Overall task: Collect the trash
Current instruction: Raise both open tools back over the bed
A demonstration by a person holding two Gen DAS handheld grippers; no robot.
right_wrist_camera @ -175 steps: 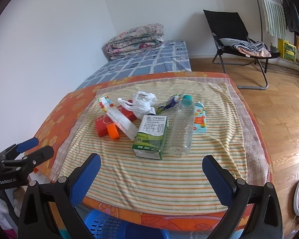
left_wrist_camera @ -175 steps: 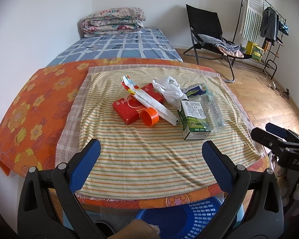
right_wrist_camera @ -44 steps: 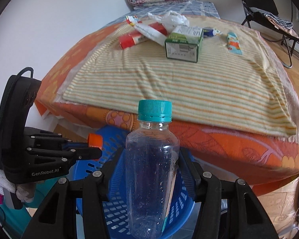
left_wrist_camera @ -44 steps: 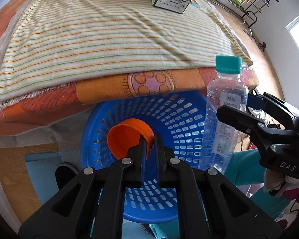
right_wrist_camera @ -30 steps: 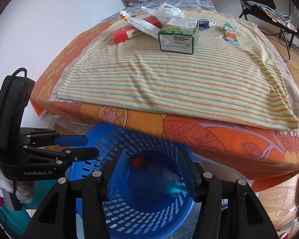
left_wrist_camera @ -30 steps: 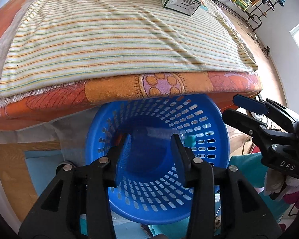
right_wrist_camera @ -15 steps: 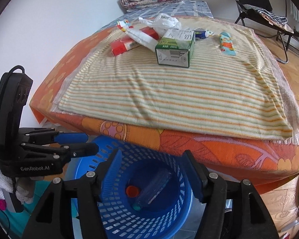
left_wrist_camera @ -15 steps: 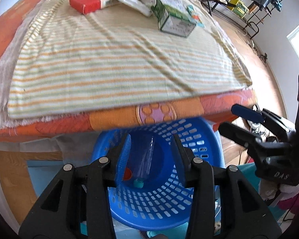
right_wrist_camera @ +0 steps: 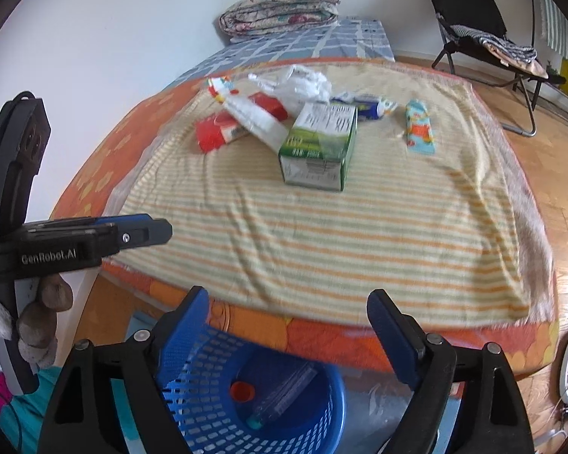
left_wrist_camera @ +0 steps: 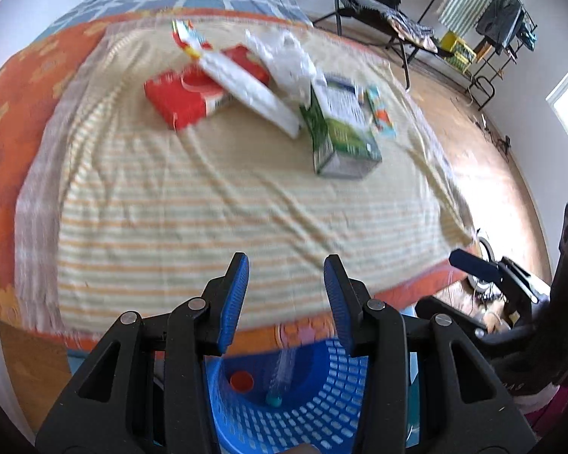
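Both jaws stand empty, the right gripper's (right_wrist_camera: 287, 325) opening, the left gripper's (left_wrist_camera: 286, 299) apart, above a striped cloth (right_wrist_camera: 359, 234) holding a carton (right_wrist_camera: 318, 147); chair (right_wrist_camera: 469, 3) behind.

Two black handheld clamps with blue pads lining the jaws. On the left gripper (left_wrist_camera: 286, 300): silver screw heads along black angular arms just behind the pads. Same build on the right gripper (right_wrist_camera: 287, 335), silver screws on each arm. Seen from that gripper, white "GenRobot.AI" lettering on the left tool's side, bare fingertips (right_wrist_camera: 43, 316) under the lettering, white fabric beside them.
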